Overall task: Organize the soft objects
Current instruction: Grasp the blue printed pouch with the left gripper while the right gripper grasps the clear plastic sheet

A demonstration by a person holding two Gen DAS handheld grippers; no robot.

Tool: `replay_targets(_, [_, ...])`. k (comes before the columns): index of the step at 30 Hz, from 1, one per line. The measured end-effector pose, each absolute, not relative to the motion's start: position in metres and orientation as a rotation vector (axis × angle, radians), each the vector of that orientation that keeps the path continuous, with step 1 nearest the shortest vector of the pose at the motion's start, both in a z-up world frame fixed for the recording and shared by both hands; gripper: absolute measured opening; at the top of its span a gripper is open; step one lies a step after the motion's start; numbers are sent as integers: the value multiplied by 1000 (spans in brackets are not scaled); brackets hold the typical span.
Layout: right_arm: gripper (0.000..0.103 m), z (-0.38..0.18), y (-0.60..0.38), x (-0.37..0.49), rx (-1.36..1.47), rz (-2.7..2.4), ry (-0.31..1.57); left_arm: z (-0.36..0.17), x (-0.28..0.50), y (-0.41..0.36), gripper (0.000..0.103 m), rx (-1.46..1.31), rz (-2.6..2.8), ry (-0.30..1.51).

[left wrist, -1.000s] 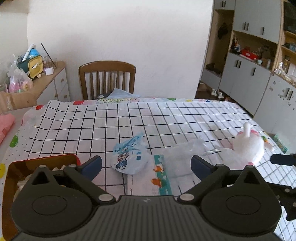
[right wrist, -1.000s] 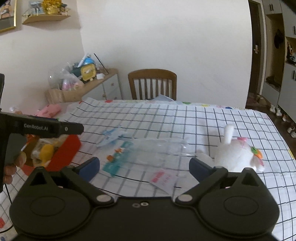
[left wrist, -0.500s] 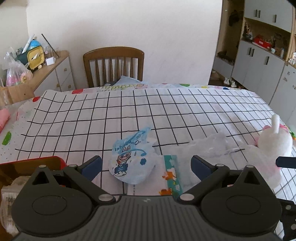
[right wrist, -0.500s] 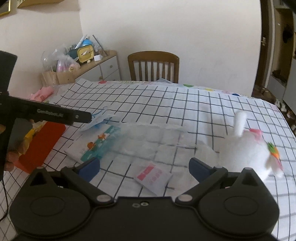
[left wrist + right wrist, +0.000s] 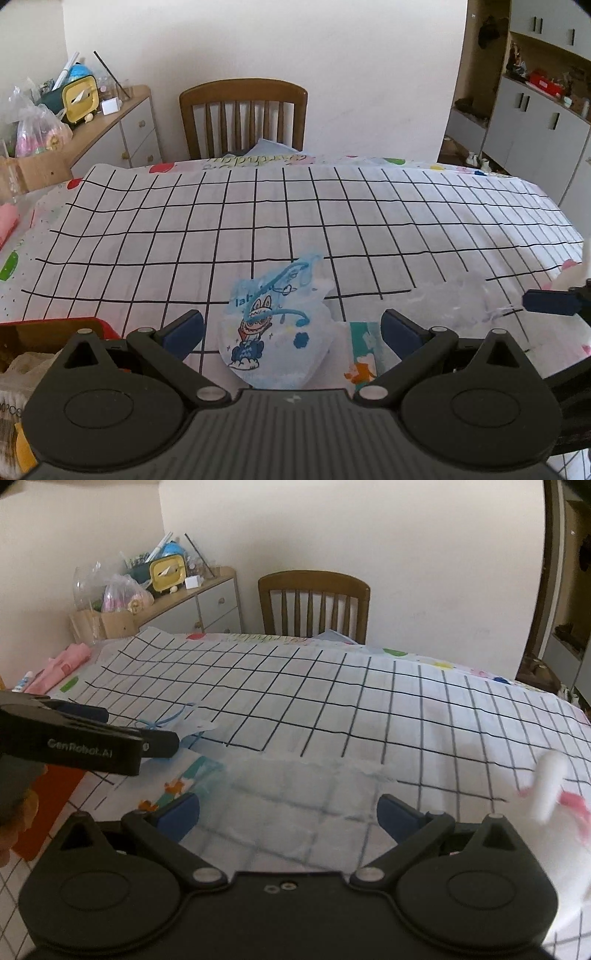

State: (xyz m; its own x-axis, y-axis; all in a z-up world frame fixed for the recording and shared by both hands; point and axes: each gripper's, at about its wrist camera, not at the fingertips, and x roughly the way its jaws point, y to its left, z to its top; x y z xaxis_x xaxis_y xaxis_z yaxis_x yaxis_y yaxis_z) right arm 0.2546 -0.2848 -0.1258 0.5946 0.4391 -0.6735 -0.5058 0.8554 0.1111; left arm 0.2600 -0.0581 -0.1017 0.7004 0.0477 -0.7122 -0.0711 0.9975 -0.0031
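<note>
Your left tongs (image 5: pixel 291 328) are spread wide and grasp nothing; between their blue fingers (image 5: pixel 183 328) lies the round pale-blue plastic pouch printed with a cartoon rabbit (image 5: pixel 275 332), flat on the tabletop covered by a white cloth with a black grid (image 5: pixel 332 214). Just right of the pouch sits a flat white packet with a teal edge and small orange animal prints (image 5: pixel 360 363), partly under a crumpled clear plastic bag (image 5: pixel 454 299). A red box (image 5: pixel 55 325) stands at the left tongs' near left corner.

Your right tongs (image 5: pixel 288 814) are also released, hovering low over that clear bag (image 5: pixel 295 797). The white plush toy with pink trim (image 5: pixel 550 790) lies to their right, blurred. Your left tongs reach in from the left edge there, beside the pouch (image 5: pixel 192 723). A brown wooden chair (image 5: pixel 243 114) stands at the far side.
</note>
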Motion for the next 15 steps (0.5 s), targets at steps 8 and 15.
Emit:
replay_targets(8, [102,-149,-271,274,-127,534,804,-114,271,-53,102,-31,103,836])
replay_targets(15, [94,-161,-266,283,-128,534,836,-121,277,-44,69,-102,77,875])
